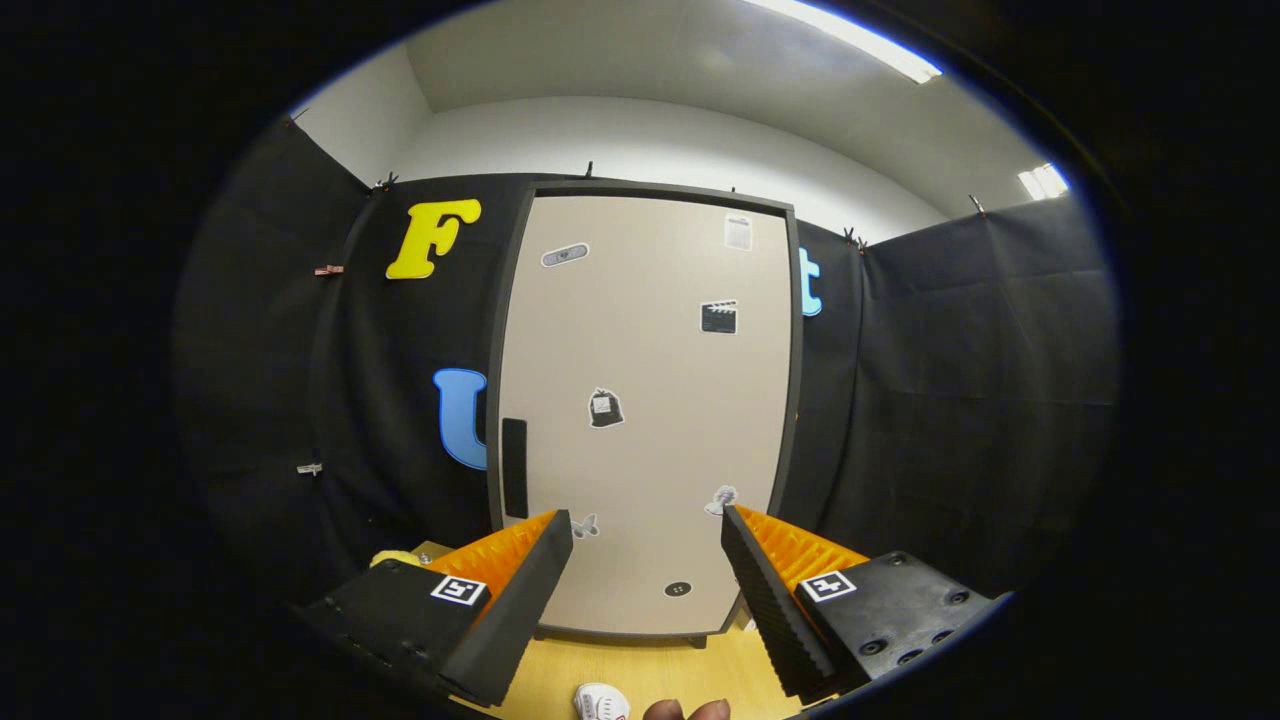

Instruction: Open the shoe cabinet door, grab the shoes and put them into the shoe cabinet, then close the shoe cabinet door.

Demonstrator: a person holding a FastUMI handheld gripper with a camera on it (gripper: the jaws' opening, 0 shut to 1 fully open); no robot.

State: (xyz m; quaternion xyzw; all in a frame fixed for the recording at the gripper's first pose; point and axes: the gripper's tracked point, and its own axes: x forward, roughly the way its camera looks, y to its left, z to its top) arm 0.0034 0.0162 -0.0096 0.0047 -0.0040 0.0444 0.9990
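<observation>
Gripper [647,527] is hanging wide apart, empty, facing the tall beige flat-panel shoe cabinet door [645,400], shut. Door looking stiff, likely swinging light; dark vertical recessed handle [514,467] seems the grip point.

Shoe cabinet with its door shut

The tall beige door [645,400] in a dark frame carries small stickers and a dark handle [514,467] at its left edge.

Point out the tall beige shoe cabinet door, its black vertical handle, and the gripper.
Tall beige shoe cabinet door [650,400]: gripper view, bare panel, shut.
Black vertical handle [514,467]: gripper view, mid-bar.
Gripper [647,525]: gripper view, gap between open fingertips, empty.
</observation>
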